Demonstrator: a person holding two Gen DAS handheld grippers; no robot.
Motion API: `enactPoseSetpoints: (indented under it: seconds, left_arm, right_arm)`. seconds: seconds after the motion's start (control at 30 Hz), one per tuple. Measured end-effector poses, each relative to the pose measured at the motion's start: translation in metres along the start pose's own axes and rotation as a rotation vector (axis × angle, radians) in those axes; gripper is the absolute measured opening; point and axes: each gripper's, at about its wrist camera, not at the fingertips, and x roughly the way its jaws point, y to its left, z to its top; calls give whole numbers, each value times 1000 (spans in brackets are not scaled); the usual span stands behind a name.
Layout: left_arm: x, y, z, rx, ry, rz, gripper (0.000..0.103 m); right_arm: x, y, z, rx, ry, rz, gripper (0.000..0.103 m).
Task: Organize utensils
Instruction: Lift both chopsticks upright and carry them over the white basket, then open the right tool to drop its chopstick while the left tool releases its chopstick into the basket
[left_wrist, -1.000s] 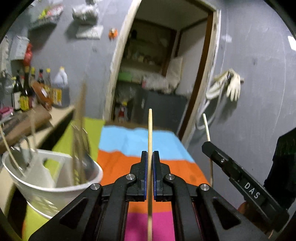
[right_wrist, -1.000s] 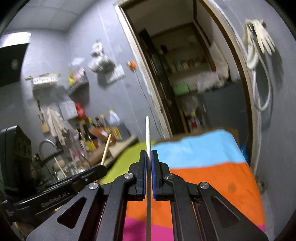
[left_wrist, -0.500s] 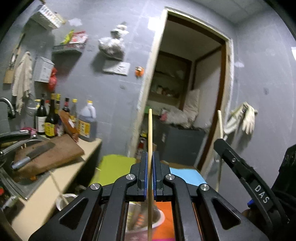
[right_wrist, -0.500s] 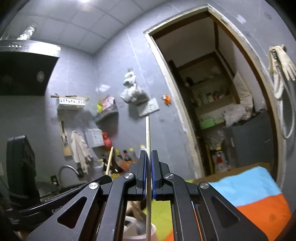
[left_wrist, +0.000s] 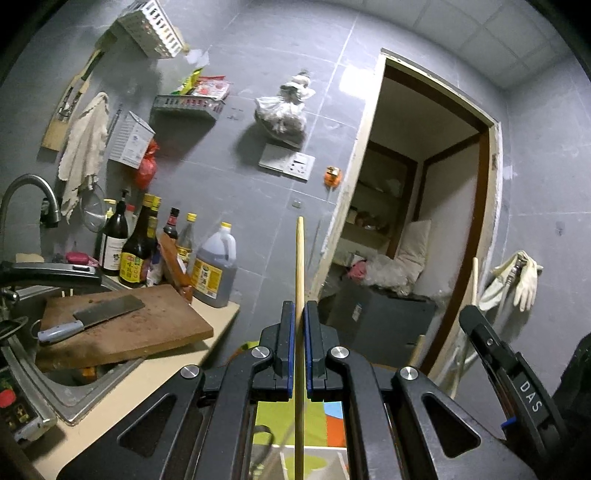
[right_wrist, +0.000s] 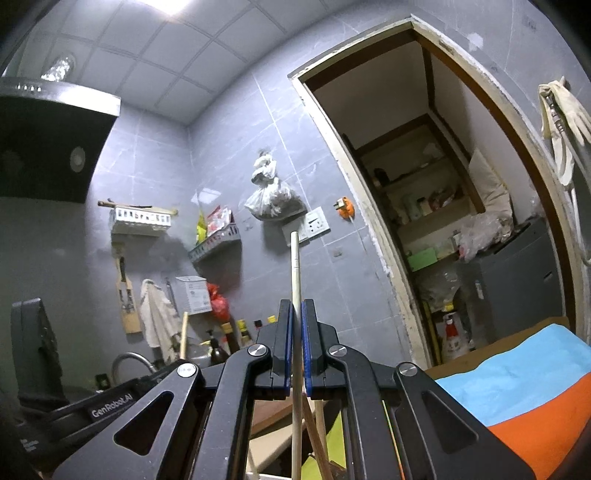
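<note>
Jaws: left gripper (left_wrist: 299, 321) clamps round wooden chopstick (left_wrist: 299, 266) | right gripper (right_wrist: 294, 317) clamps pale chopstick (right_wrist: 295, 266)

Small home kitchen w/ grey tiled walls. Steel sink (left_wrist: 55, 391) and curved faucet (left_wrist: 22, 195) at the counter's left end, a wooden cutting board (left_wrist: 122, 332) w/ a cleaver (left_wrist: 92, 317) laid over the sink's edge. Sauce and oil bottles (left_wrist: 140, 243) line the counter's back edge by the wall. Range hood (right_wrist: 48, 147) overhead, wall racks (left_wrist: 188, 105) w/ packets — a doorway (right_wrist: 443, 221) opens onto pantry shelves.
</note>
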Motion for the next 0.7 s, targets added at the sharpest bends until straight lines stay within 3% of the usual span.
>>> enactPoseSetpoints:
  seconds: [0.33,0.7]
  left_arm:
    - [9,11,-23,-21,-49,71,3]
    - [5,4,-48,17,-63,112,3]
  right_arm:
    - [-1,9,-26,-98,-58,-87,3]
    - [-3,15,-41,-152,-43,-129,3]
